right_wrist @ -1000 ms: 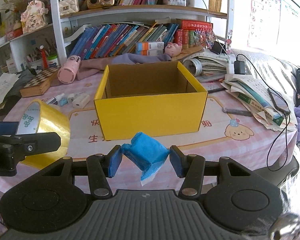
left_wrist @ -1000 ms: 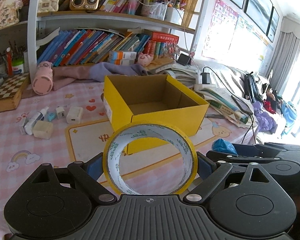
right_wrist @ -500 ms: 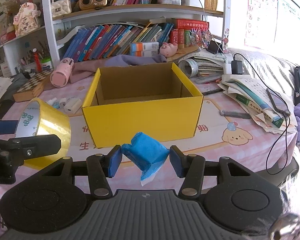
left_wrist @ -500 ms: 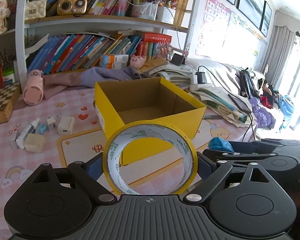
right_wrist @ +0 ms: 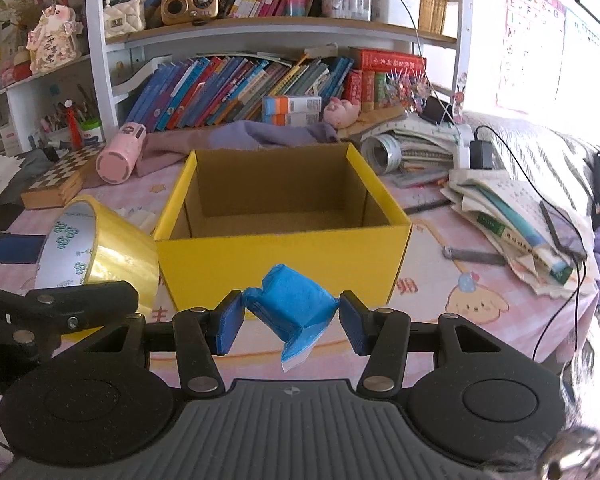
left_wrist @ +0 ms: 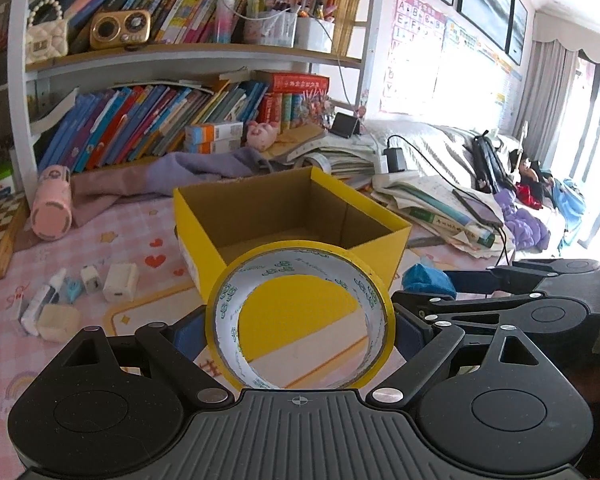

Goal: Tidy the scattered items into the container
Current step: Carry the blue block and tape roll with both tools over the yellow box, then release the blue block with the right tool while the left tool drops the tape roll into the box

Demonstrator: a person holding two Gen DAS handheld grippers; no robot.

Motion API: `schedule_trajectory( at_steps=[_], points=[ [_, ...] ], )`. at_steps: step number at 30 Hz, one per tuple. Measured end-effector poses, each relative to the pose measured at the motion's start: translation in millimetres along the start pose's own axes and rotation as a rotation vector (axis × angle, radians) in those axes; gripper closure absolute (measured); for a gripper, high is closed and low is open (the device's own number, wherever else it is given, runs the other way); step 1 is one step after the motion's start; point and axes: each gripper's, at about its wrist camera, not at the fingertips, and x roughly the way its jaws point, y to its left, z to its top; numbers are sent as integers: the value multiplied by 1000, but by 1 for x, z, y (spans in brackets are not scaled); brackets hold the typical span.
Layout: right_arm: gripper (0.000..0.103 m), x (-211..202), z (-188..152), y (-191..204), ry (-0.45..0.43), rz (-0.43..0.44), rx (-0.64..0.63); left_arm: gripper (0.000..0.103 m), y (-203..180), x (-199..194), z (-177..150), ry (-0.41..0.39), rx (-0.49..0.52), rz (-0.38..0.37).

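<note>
My left gripper (left_wrist: 298, 326) is shut on a roll of yellow tape (left_wrist: 376, 300), held upright just in front of the open yellow cardboard box (left_wrist: 204, 220). My right gripper (right_wrist: 290, 316) is shut on a crumpled blue packet (right_wrist: 296, 300), held before the box's front wall (right_wrist: 280, 268). The tape roll also shows at the left of the right wrist view (right_wrist: 112, 252), and the blue packet shows at the right of the left wrist view (left_wrist: 426, 278). The box looks empty inside.
Small white chargers and little bottles (left_wrist: 120, 282) lie left of the box on the pink tablecloth. A pink cylinder (left_wrist: 52, 202), a chessboard box (right_wrist: 56, 178), purple cloth and bookshelves stand behind. Papers, books and cables (right_wrist: 512, 212) pile at the right.
Both grippers have moved closer to the yellow box, which now looms larger in both views. Each still holds its item.
</note>
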Motion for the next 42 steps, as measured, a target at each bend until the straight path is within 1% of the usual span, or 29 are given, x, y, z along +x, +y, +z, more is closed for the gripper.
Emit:
schedule_trajectory(
  at_steps=[11, 16, 29, 36, 39, 42],
  points=[
    [53, 27, 34, -21, -38, -6, -15, 11, 3, 26, 27, -32, 16, 17],
    [53, 44, 49, -30, -45, 10, -40, 11, 4, 41, 36, -25, -1, 33],
    [53, 101, 76, -50, 9, 106, -83, 11, 7, 75, 53, 3, -52, 130],
    [53, 132, 88, -55, 40, 157, -114, 11, 11, 98, 68, 7, -33, 196],
    [53, 147, 92, -55, 60, 178, -154, 11, 13, 112, 74, 14, -14, 218],
    [53, 163, 96, -54, 85, 198, -217, 10, 13, 127, 81, 29, 21, 220]
  ],
)
